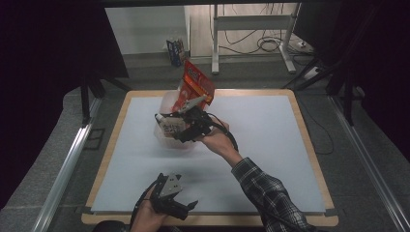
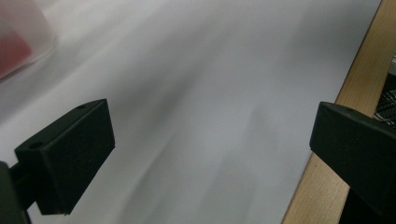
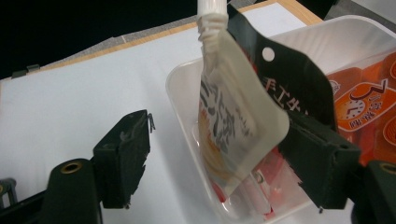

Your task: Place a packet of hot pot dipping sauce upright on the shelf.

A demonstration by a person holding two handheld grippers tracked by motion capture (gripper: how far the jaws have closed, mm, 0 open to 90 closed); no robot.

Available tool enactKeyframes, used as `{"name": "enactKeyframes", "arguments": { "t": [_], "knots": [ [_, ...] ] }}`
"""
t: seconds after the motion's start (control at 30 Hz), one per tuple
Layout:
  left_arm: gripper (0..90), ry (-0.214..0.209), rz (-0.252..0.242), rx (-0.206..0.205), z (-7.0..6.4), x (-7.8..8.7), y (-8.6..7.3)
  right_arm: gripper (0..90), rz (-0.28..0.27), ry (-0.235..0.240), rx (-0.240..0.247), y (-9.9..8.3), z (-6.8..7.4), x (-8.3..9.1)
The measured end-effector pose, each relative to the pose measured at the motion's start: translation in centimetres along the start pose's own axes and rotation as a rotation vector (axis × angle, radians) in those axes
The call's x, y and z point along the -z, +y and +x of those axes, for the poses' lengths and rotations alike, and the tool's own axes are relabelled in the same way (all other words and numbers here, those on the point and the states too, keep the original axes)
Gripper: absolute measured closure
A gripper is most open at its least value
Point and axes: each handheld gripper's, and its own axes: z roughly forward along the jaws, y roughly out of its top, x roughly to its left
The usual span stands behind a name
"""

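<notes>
Covering the wood-edged table (image 1: pixel 309 159), a white sheet (image 1: pixel 261 145) lies flat.

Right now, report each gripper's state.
Left gripper: open, holding nothing, over the white table top.
Right gripper: open, a white pouch between its jaws, above the plastic tray.

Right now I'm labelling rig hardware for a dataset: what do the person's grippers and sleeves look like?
Both tools are black. The left claw carries a grey three-cornered plate on top, and a black cable trails from it. The right claw has a black cable looping by the wrist. In the gripper views the jaws are blocky matte black pads with small screw holes. The right forearm wears a dark plaid sleeve.
</notes>
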Motion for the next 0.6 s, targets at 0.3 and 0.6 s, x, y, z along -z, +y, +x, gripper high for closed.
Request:
{"name": "enactKeyframes", "arguments": {
  "t": [0.3,0.6],
  "knots": [
    [0.0,-0.004,0.0,-0.002,-0.1,0.0,0.0,17.0,-0.027,-0.013,-0.017,-0.9,-0.1,1.4],
    [0.0,-0.004,0.003,-0.008,-0.2,-0.1,0.0,10.8,-0.042,-0.004,-0.04,-2.1,-0.4,2.2]
  ]
}}
